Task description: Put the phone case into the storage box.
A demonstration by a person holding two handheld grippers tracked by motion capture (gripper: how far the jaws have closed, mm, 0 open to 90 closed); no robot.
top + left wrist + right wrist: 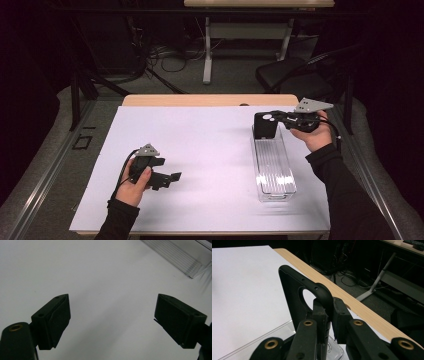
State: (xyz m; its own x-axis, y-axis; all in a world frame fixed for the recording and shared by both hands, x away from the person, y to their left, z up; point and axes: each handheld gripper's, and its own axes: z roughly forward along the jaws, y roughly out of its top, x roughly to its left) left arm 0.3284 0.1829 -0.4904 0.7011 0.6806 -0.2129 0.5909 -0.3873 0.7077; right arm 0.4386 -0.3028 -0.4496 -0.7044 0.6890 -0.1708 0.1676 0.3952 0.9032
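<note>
Tray on the bench, right side, long axis running front to back. Phone case upright at the tray's far end, near the bench's back edge, right gripper on it. Left gripper over the front-left area, well apart from tray.

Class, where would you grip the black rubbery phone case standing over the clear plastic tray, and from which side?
Grip the black rubbery phone case on its thin side wall, coming from the edge: it stands upright, so jaws straddle the rim, as the right gripper does above the clear plastic tray.
</note>
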